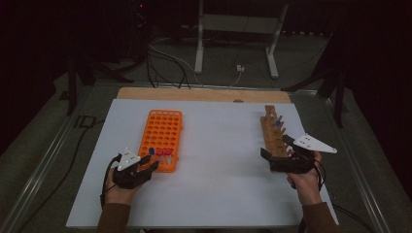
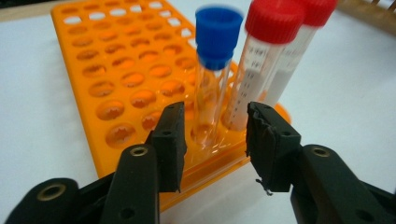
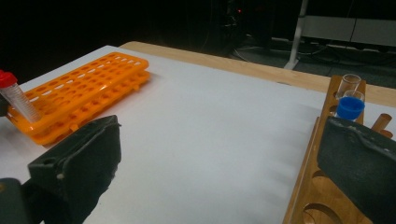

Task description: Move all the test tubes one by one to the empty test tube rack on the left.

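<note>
Transfer is partly done: a blue-capped tube [image 2: 213, 70] and two red-capped tubes [image 2: 261, 65] stand in the orange rack [image 2: 116, 74]. Left gripper [image 2: 215, 135], jaws apart, straddles the blue-capped tube. Right gripper [image 3: 219, 163], jaws apart, empty, is well away from the orange rack, beside the wooden rack [image 3: 322, 154], where tubes remain.

A white sheet [image 1: 218, 194] is spread over the wooden worktop [image 1: 204, 94], which is lit while the room behind is left dark. A grey floor [image 1: 233, 58] is seen beyond, crossed by cables [image 1: 165, 63]. A white metal frame [image 1: 238, 29] stands there.
</note>
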Demonstrator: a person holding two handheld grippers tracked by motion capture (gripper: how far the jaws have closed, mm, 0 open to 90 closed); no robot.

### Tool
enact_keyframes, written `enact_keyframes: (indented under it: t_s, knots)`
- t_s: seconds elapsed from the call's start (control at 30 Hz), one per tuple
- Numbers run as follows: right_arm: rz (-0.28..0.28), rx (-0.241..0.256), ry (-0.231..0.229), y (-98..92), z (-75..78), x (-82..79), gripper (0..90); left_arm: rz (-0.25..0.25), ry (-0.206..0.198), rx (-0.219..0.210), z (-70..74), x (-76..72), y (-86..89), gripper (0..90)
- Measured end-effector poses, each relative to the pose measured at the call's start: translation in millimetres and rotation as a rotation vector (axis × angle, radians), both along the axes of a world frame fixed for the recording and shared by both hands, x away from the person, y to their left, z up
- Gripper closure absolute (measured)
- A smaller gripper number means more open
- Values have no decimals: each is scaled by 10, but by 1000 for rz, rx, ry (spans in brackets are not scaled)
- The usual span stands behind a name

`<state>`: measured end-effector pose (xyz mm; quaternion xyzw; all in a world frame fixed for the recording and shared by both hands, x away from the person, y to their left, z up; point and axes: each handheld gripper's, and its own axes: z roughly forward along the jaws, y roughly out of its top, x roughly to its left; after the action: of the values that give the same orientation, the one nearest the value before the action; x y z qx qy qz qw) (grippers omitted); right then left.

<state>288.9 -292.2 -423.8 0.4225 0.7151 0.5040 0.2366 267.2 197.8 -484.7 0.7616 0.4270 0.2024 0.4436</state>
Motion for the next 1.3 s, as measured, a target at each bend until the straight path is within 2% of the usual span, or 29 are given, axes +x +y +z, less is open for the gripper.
enact_keyframes:
  t_s: [0.07,0.17,0.23,0.33,0.4,0.5,0.63,0.67,0.7,0.73,0.8,0.9,1.1,1.2,1.3]
  knots:
    - [-1,-9,0,-2,11,2,3,0,-19,-29,39,-24,33,563]
    - [-8,-58,-13,12,54,16,3,8,-46,-70,89,-51,74,481]
    - [-6,-64,-15,7,92,33,3,17,-64,-98,99,-63,100,452]
    - [-18,-65,-12,-26,131,86,4,50,-61,-139,95,-52,130,363]
    - [-29,-73,-2,-55,151,135,12,60,-71,-137,98,-54,130,330]
    - [-50,-83,6,-111,157,228,55,95,-94,-113,111,-63,111,249]
    - [-86,-89,47,-183,82,414,125,123,-109,-123,133,-65,107,157]
    - [-93,-84,58,-197,58,457,149,139,-110,-114,139,-64,104,127]
    - [-106,-91,66,-209,33,501,183,156,-107,-101,144,-60,98,58]
    - [-107,-91,84,-221,7,546,242,164,-105,-94,146,-60,97,5]
    - [-126,-89,106,-252,-44,625,377,159,-105,-100,146,-63,98,5]
    - [-166,-91,136,-295,-104,737,479,151,-106,-99,145,-64,88,5]
    - [-224,-120,166,-322,-202,929,612,146,-107,-90,139,-65,65,5]
    - [-231,-118,173,-315,-244,993,692,148,-105,-92,133,-65,67,5]
    - [-238,-141,179,-290,-289,1033,746,150,-103,-90,126,-64,67,5]
